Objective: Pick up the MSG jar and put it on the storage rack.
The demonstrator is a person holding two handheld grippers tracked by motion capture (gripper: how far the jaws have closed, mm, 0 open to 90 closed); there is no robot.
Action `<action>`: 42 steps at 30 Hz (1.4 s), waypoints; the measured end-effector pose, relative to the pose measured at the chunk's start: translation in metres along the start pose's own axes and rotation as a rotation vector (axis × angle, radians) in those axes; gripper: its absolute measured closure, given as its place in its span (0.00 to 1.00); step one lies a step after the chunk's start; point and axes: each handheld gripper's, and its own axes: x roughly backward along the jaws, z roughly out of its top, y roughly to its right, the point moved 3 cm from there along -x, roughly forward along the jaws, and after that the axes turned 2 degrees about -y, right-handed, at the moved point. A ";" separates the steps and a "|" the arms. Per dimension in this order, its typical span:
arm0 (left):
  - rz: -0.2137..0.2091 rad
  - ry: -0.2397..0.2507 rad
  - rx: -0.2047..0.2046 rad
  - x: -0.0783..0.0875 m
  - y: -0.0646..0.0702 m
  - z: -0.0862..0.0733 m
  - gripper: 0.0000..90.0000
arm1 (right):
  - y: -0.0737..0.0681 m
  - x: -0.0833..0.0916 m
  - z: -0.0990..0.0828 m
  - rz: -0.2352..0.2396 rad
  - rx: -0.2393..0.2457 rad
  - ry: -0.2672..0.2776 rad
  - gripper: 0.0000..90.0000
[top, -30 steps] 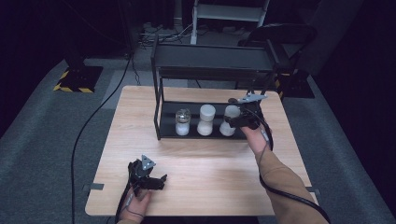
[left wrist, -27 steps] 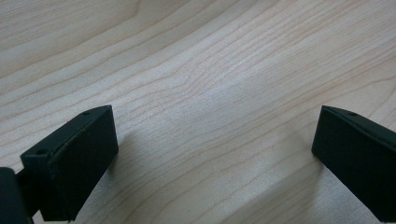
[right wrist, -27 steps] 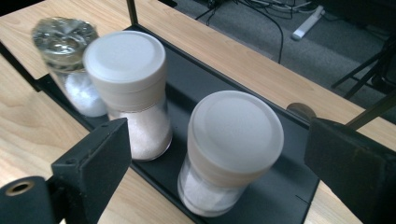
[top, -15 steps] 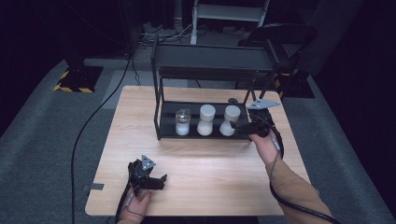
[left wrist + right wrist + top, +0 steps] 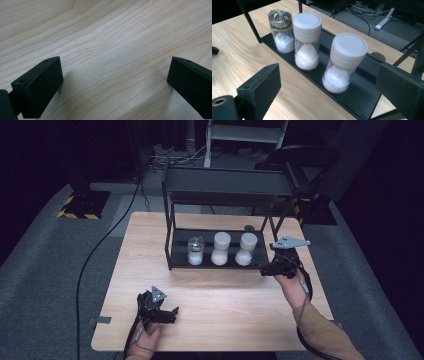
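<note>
Three jars of white powder stand in a row on the lower shelf (image 5: 181,254) of a black rack. The left jar (image 5: 195,251) (image 5: 283,31) has a clear, foil-like top. The middle jar (image 5: 221,248) (image 5: 307,41) and the right jar (image 5: 246,249) (image 5: 343,62) have white caps. My right gripper (image 5: 265,268) (image 5: 329,75) hovers open just off the rack's front right corner, facing the jars and touching none. My left gripper (image 5: 172,314) (image 5: 115,75) rests open on bare wood near the table's front left, with nothing between its jaws.
The rack's upper shelf (image 5: 227,184) overhangs the jars, and its thin black posts (image 5: 169,240) frame the front. The wooden table (image 5: 225,300) stretches between the two grippers. A small round disc (image 5: 248,227) lies behind the rack. Dark carpet and cables surround the table.
My right gripper has drawn back from the right jar, moving right and toward the front edge. The jars and the left gripper stay put.
</note>
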 end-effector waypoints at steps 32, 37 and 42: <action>0.001 0.001 0.002 0.000 0.000 0.000 0.00 | -0.006 -0.007 -0.067 0.023 -0.002 -0.033 0.07; 0.003 0.001 0.000 0.000 0.000 0.000 0.00 | -0.006 -0.011 -0.077 0.029 -0.015 -0.059 0.07; 0.003 0.001 0.000 0.000 0.000 0.000 0.00 | -0.008 -0.016 -0.087 0.037 -0.017 -0.090 0.07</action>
